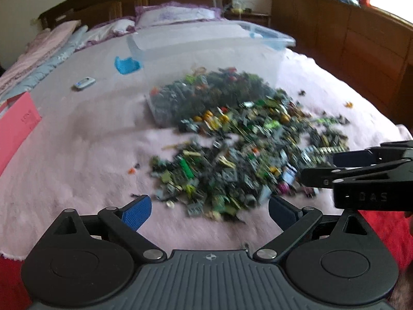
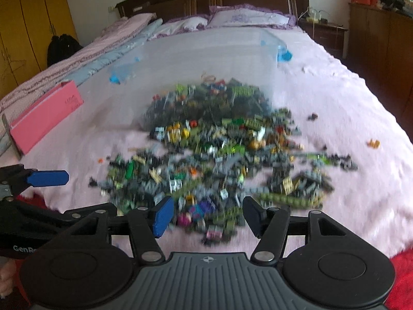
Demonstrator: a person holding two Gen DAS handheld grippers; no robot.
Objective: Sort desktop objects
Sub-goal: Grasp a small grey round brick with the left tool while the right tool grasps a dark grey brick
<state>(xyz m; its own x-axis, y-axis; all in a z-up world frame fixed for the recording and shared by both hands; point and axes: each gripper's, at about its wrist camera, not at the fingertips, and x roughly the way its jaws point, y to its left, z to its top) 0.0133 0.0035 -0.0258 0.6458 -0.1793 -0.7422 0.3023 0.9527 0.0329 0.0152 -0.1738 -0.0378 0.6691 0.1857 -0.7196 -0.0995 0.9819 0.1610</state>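
Bed (image 1: 77,155) carries a clear plastic bin (image 1: 206,51) tipped ahead of both grippers, building-brick pile (image 1: 245,142) spilling from it toward them; left gripper (image 1: 209,206) wide open and empty, right gripper (image 2: 206,217) partly open, empty, just before the pile's near edge.

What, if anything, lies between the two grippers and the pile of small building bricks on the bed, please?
Nothing visible: only bare pink blanket separates the open left gripper and right gripper from the brick pile.
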